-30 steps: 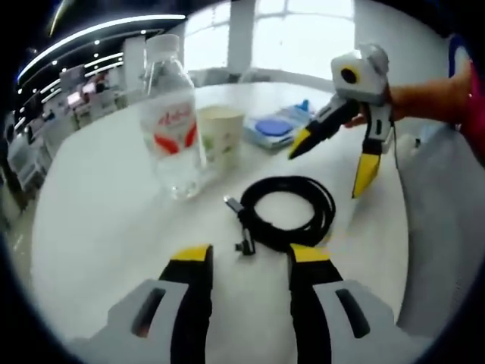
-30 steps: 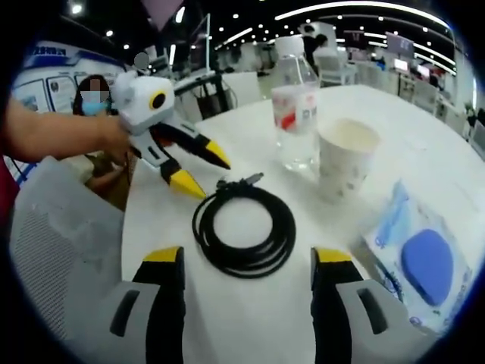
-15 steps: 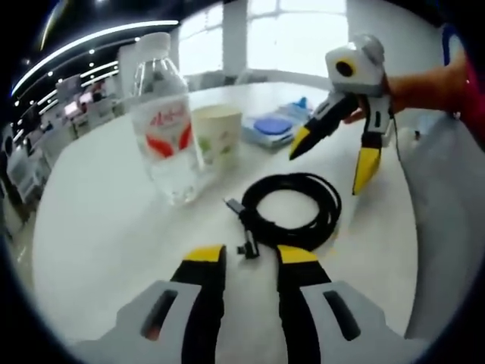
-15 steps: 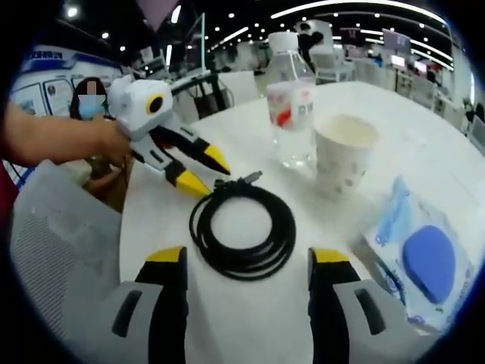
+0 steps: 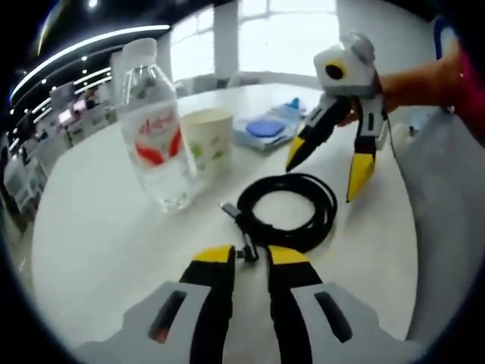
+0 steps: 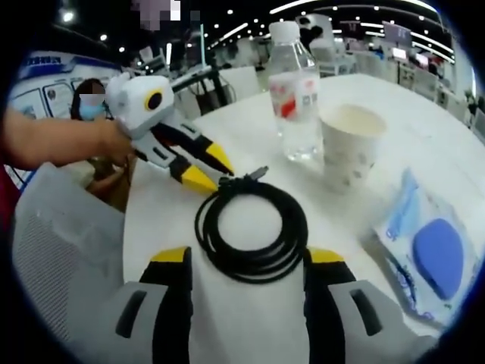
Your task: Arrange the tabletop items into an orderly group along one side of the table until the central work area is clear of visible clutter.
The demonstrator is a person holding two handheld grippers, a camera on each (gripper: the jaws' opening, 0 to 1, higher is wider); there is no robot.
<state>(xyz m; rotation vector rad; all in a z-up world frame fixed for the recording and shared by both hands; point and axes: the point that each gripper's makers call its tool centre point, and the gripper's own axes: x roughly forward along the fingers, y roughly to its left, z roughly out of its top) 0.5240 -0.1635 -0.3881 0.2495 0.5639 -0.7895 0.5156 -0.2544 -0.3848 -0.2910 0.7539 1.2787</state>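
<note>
A coiled black cable point(image 5: 326, 216) point(image 6: 206, 231) lies on the white round table point(image 5: 98, 227) point(image 6: 424, 129). My left gripper point(image 5: 250, 255) point(image 6: 211, 171) is low at the cable's plug end; its jaws stand narrowly open with the plug in the gap between the tips. My right gripper point(image 6: 248, 258) point(image 5: 326, 171) is wide open, a jaw on either side of the coil's near edge and slightly above it. Beyond the coil stand a clear water bottle point(image 5: 155, 140) point(image 6: 297, 98) and a paper cup point(image 5: 206, 136) point(image 6: 348, 144).
A blue packet point(image 5: 265, 129) point(image 6: 428, 254) lies flat beyond the cup. A grey chair point(image 5: 447, 227) point(image 6: 61, 250) stands at the table's edge beside the cable. A person's hand point(image 5: 409, 80) point(image 6: 53, 140) holds each gripper. More tables and chairs stand in the background.
My left gripper's jaws have narrowed and come up to the cable's plug end. The right gripper has come closer over the coil. The cable, bottle and cup have stayed in place.
</note>
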